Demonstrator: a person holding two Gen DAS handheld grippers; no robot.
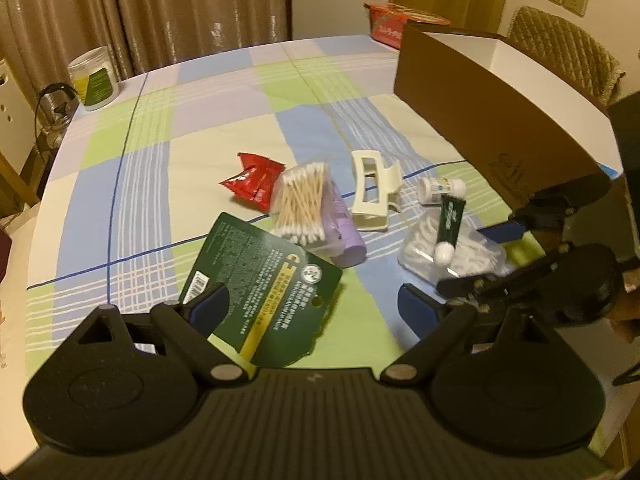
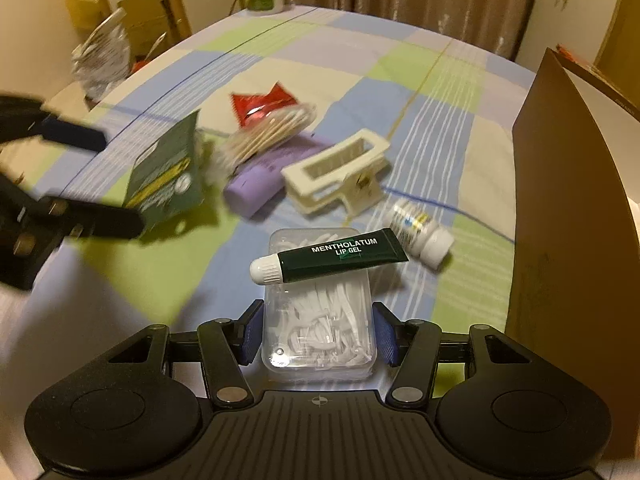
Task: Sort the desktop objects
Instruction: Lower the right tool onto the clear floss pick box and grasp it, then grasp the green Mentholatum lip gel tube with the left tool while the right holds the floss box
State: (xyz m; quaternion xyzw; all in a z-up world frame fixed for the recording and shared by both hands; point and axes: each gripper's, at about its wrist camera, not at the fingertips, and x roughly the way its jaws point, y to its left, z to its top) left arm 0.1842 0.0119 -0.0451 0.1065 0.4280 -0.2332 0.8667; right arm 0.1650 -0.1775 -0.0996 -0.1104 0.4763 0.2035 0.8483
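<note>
My right gripper (image 2: 319, 332) is shut on a clear box of white floss picks (image 2: 320, 344), one pad on each side. A dark green lip gel tube (image 2: 344, 254) lies across the box's far end. My left gripper (image 1: 312, 304) is wide open. A dark green printed card (image 1: 264, 292) leans tilted against its left finger (image 1: 208, 304) and is not clamped. On the checked tablecloth lie a bag of cotton swabs (image 1: 302, 204), a purple roll (image 1: 348, 236), a cream hair claw (image 1: 374, 188), a red packet (image 1: 252, 182) and a small white bottle (image 1: 438, 190).
A tall brown cardboard box (image 1: 500, 120) with a white inside stands open at the right, close to my right gripper (image 1: 480, 256). A white jar (image 1: 96, 78) sits at the far left corner. A red container (image 1: 392, 24) and a padded chair (image 1: 568, 52) are behind the table.
</note>
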